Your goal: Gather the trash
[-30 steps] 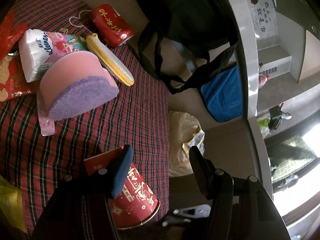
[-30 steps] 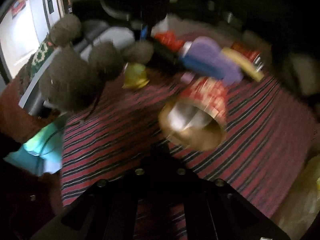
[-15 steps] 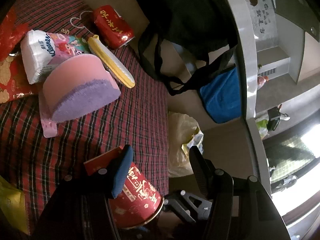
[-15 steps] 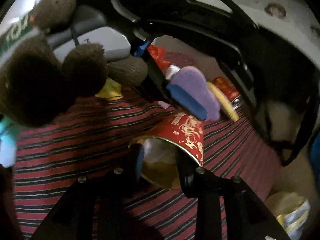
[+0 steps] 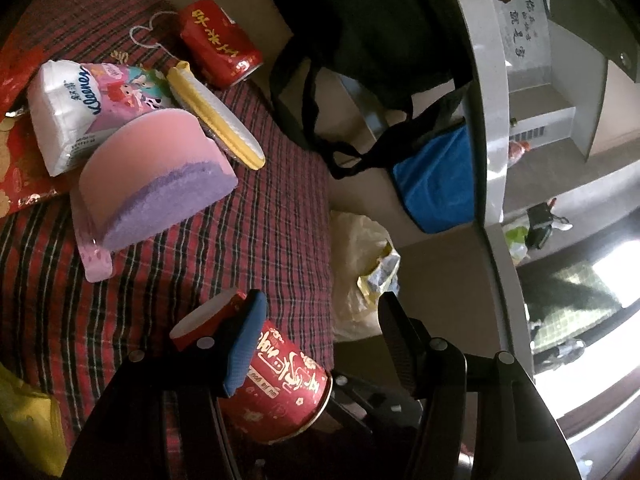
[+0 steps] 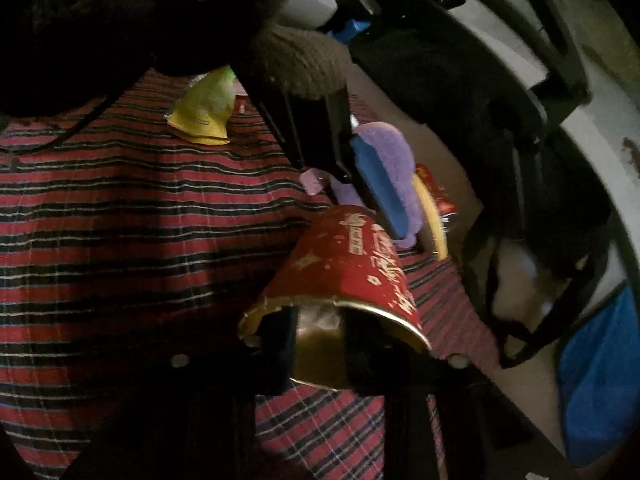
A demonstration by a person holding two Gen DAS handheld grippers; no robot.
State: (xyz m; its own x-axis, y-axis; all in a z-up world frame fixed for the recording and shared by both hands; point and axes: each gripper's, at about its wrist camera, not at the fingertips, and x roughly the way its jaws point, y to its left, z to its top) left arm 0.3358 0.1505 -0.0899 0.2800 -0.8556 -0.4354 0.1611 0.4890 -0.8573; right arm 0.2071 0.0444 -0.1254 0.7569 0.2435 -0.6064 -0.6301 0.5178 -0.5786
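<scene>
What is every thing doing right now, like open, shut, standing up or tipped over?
Cup: tipped on its side, rim bent.
Can: lying on its side.
Sponge: resting tilted on the cloth.
Plastic bag: open, on the floor.
Left gripper: open, holding nothing.
Right gripper: at the cup's mouth, jaws just been closing; grip unclear.

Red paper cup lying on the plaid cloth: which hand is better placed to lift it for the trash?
Right. The right gripper is at the red paper cup's mouth, and its jaws have just been closing with the rim between them. The left gripper hangs open above, holding nothing.
</scene>
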